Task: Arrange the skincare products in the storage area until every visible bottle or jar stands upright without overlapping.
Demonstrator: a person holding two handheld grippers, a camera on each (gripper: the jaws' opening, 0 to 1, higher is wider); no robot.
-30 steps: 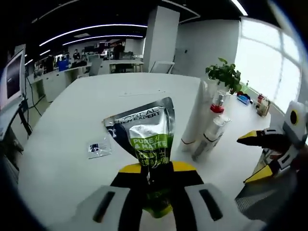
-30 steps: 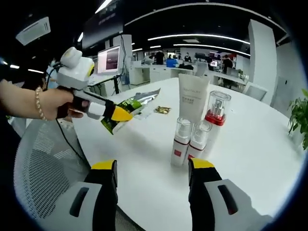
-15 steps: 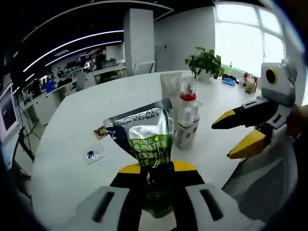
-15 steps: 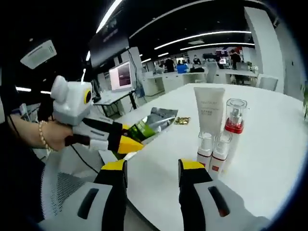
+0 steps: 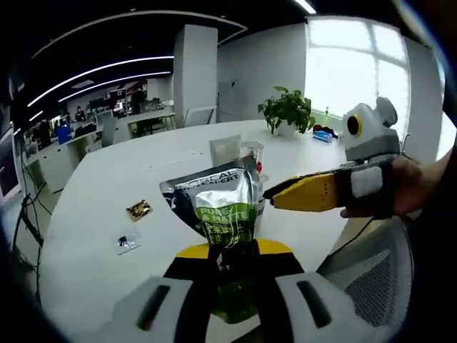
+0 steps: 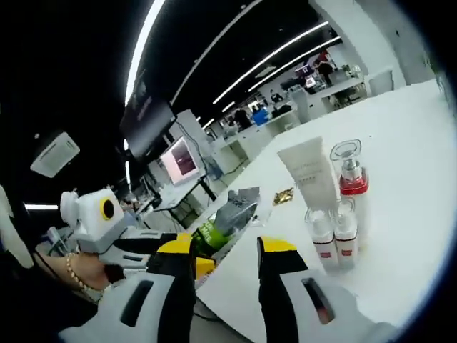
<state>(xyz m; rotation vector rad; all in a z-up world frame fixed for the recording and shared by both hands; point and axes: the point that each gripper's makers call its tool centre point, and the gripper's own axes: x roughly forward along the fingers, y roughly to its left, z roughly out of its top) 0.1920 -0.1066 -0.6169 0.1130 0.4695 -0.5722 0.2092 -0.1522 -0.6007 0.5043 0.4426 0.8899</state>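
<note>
My left gripper is shut on the bottom of a silver and green pouch, held up over the white table. My right gripper is open, and the pouch sits just beyond the gap between its jaws. In the left gripper view the right gripper reaches in from the right, its yellow tips beside the pouch. A white tube, a red-collared pump bottle and two small white bottles stand upright together. The pouch partly hides the tube.
A gold sachet and a small clear sachet lie flat on the table's left part. A potted plant stands at the far side. A mesh chair is near the table's edge, below the hand holding the right gripper.
The right gripper has come in close to the pouch and its jaws have narrowed. The left gripper still holds the pouch; both views have swung.
</note>
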